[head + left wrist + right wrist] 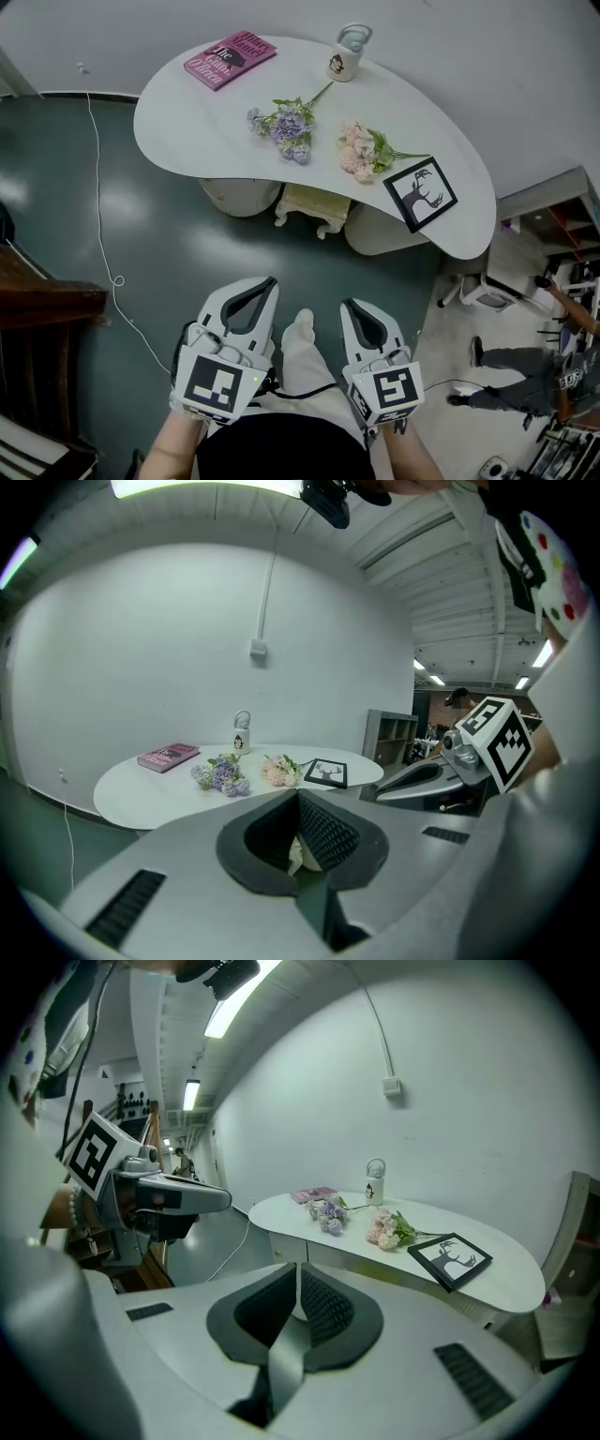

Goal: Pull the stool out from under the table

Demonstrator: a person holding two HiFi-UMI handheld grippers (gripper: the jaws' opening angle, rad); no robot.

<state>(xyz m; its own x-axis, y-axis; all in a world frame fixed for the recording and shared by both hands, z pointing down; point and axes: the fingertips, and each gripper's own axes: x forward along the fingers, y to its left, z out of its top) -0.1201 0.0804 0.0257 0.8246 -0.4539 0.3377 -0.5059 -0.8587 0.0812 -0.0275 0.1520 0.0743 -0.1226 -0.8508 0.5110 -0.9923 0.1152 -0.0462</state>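
- Dark green flooring and a bare white wall surround a curved white table [187, 141], seen from above by the person standing before it.
- Task target: a small cream stool [314, 208] sits tucked under the table's near edge, between two pale pedestals [242, 195]. Only its front part and carved legs show.
- Left gripper [268, 282]: jaws pressed together with nothing between them, held low near the person's body and well apart from the stool.
- Right gripper [349, 306]: likewise closed and empty, pointing toward the table from about the same distance.
- On the tabletop: a pink book [230, 58], a mug [349, 54], purple flowers [286, 124], pink flowers [361, 152] and a framed deer picture [421, 194]. None of these is part of the job.
- Handling, as a judgement: the stool looks rigid, probably wood or moulded resin, and light enough to slide on the smooth floor rather than be lifted.
- Best hold appears to be the seat's front rim or the top of a front leg. Either jaw must open first.
- A low, level pull should keep it from tipping, and the curved legs may catch on the pedestals if it is dragged askew.
- A loose cable [98, 234] lies on the floor to the left, away from the stool's likely path.
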